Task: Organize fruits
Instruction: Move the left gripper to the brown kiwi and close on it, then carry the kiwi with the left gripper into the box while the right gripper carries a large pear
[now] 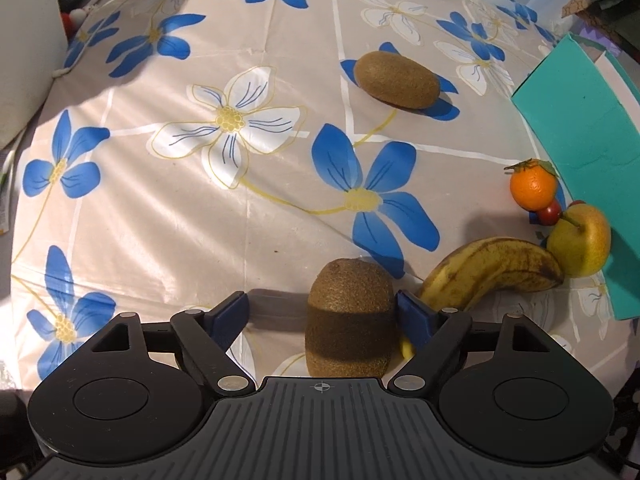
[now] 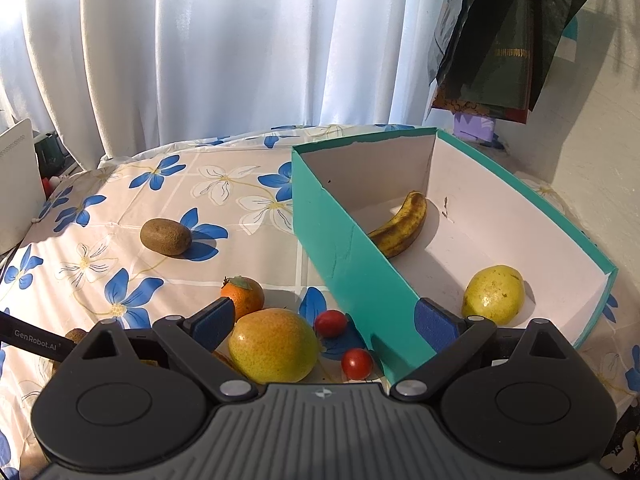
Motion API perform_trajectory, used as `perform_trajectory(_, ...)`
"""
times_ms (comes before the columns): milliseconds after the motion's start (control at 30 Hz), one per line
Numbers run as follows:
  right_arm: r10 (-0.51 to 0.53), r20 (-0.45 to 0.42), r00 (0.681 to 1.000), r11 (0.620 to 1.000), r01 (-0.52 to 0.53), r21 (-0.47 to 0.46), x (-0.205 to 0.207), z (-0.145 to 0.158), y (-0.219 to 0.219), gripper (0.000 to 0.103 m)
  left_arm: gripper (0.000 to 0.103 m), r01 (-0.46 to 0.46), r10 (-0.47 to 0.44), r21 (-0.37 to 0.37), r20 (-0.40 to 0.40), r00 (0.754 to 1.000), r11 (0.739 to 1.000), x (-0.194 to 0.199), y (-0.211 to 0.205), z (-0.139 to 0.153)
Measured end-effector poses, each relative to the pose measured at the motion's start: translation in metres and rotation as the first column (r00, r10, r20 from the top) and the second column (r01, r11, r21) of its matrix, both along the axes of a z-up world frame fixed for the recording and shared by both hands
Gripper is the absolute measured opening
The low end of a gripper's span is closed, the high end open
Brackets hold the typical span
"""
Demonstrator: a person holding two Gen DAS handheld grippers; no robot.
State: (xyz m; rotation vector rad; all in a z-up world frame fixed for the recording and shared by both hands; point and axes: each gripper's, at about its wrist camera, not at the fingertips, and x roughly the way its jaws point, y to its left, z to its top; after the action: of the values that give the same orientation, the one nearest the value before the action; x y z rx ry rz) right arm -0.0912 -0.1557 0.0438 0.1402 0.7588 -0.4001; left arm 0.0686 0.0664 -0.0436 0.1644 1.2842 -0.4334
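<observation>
Currently the left hand-held gripper (image 1: 322,312) stands wide around the near kiwi (image 1: 347,320) on the bench (image 1: 160,220): its right pad touches the fruit, the left pad is apart. A second kiwi (image 1: 397,80) lies at one o'clock, a banana (image 1: 492,272) at three. The right hand-held gripper (image 2: 326,318) hovers wide and empty over a pear (image 2: 274,344), with the teal box (image 2: 352,240) at two o'clock. Judging by this, picking up the kiwi is in hand; next, the jaws must close squarely, then carry it to the box.
</observation>
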Motion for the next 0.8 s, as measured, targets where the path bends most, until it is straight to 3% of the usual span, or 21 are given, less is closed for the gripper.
perform_trajectory(33,0.001,-0.001,1.000,1.000,-0.001,-0.003,0.000,0.000,0.000,0.097,0.081,0.007,-0.007,0.018,0.008,1.000,1.000,-0.002,-0.003,0.000)
perform_trajectory(67,0.002,-0.003,1.000,1.000,-0.002,-0.006,0.001,0.000,0.001,0.097,0.072,0.027,-0.028,0.015,0.018,0.999,1.000,-0.004,-0.006,0.002)
perform_trajectory(100,0.002,-0.005,1.000,1.000,-0.002,-0.008,0.001,0.000,0.001,0.097,0.056,0.039,-0.039,0.008,0.014,0.999,0.999,-0.005,-0.008,0.003)
perform_trajectory(133,0.002,-0.008,1.000,1.000,-0.002,-0.009,0.001,0.000,0.000,0.097,0.050,0.048,-0.048,-0.007,-0.005,0.999,0.999,-0.006,-0.011,0.005)
perform_trajectory(267,0.009,-0.031,0.999,1.000,-0.010,-0.009,0.001,-0.005,0.000,0.097,0.050,0.069,-0.070,0.033,0.015,0.997,0.997,-0.012,-0.018,0.007)
perform_trajectory(600,0.081,-0.022,0.996,0.994,-0.079,0.070,0.012,-0.018,0.000,0.098,0.050,0.044,-0.041,-0.068,0.057,0.998,0.997,-0.022,-0.008,0.046)
perform_trajectory(800,0.133,-0.083,0.988,0.986,-0.124,0.110,0.030,-0.041,0.007,0.094,0.050,0.069,-0.063,-0.079,0.077,0.995,0.994,-0.026,-0.017,0.056)
